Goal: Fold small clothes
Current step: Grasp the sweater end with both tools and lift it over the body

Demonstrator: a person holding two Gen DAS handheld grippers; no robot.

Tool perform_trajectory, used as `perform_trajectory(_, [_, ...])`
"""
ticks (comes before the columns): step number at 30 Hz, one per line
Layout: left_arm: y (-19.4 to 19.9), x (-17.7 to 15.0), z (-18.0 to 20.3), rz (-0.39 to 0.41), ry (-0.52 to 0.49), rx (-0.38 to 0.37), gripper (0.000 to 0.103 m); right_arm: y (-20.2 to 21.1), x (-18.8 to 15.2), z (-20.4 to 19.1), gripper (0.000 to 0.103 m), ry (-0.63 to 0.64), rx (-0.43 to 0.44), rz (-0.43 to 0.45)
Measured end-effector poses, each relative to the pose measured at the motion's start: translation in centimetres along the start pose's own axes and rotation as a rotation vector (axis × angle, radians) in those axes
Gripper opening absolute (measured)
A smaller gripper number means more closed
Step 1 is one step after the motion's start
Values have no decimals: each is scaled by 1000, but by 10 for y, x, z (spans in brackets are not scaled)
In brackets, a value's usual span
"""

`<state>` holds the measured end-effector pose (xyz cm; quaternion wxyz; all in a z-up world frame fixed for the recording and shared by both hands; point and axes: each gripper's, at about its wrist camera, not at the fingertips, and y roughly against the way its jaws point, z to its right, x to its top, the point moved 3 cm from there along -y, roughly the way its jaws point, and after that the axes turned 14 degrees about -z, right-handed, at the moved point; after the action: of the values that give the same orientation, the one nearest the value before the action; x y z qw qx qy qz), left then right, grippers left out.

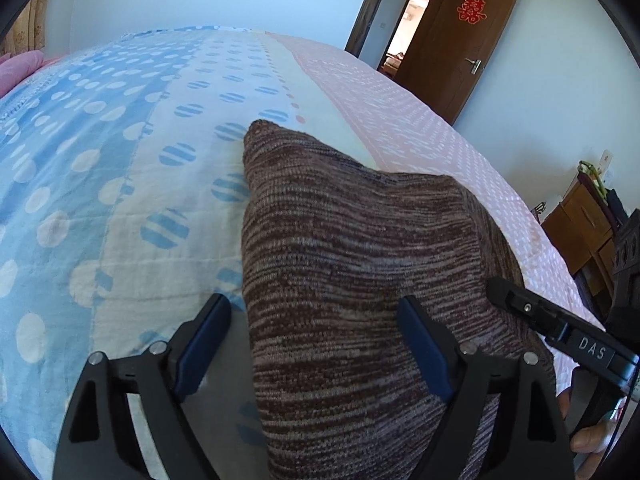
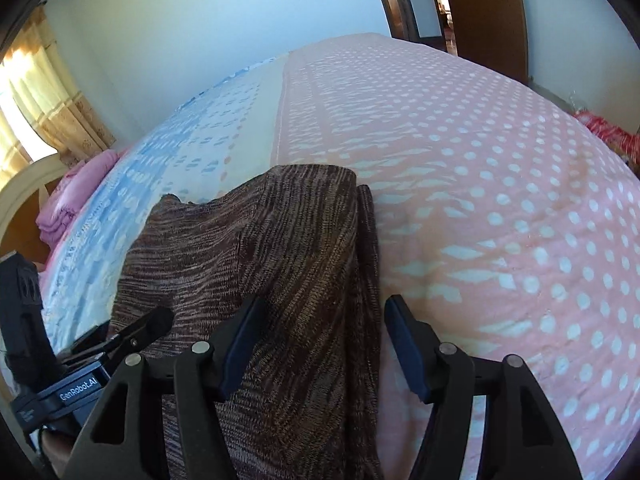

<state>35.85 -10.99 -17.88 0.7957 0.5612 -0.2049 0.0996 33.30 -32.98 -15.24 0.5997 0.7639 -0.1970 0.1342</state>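
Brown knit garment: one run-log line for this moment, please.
brown knit garment partly folded on bedspread | left gripper open | right gripper open | nothing gripped

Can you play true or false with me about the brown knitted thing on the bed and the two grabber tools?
1. The brown-and-grey striped knitted garment lies on a dotted bedspread. True.
2. The left tool is squeezed shut. False: its blue pads stand wide apart, with the garment's edge between them.
3. The wooden door is closed. False: it stands open.
4. The right tool is open. True.
5. A pink quilt sits folded at the far end of the bed. True.
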Motion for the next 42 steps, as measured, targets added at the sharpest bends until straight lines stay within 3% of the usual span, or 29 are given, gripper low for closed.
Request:
perform_trajectory(2, [-1, 0, 4, 0, -9, 28, 88, -1, 0, -1, 63, 10, 9, 0])
perform_trajectory(4, [-1, 0, 5, 2, -12, 48, 87, -2, 1, -4, 45, 30, 47, -3])
perform_trajectory(6, [-1, 0, 5, 6, -12, 66, 84, -3, 1, -9, 36, 53, 36, 2])
perform_trajectory(8, [-1, 0, 6, 15, -18, 76, 76, -1, 0, -16, 28, 85, -1, 24])
perform_trajectory(9, [0, 0, 7, 21, -28, 75, 67, 1, 0, -20, 24, 101, -30, 37])
perform_trajectory(14, [2, -2, 16, 48, -76, 134, 50, 7, -6, -44, 20, 193, -186, 106])
perform_trajectory(18, [5, -2, 20, 69, -101, 166, 38, 17, -11, -55, 20, 209, -242, 157])
perform_trajectory(22, [12, -3, 16, 80, -91, 129, 30, 32, -22, -70, 20, 218, -281, 191])
perform_trajectory(25, [23, -8, 13, 87, -73, 104, 28, 47, -31, -86, 20, 225, -279, 224])
perform_trajectory(31, [51, -26, 24, 138, -127, 156, 27, 80, -57, -114, 20, 268, -316, 280])
perform_trajectory(42, [114, -57, 26, 223, -150, 93, 27, 143, -102, -128, 20, 204, -321, 382])
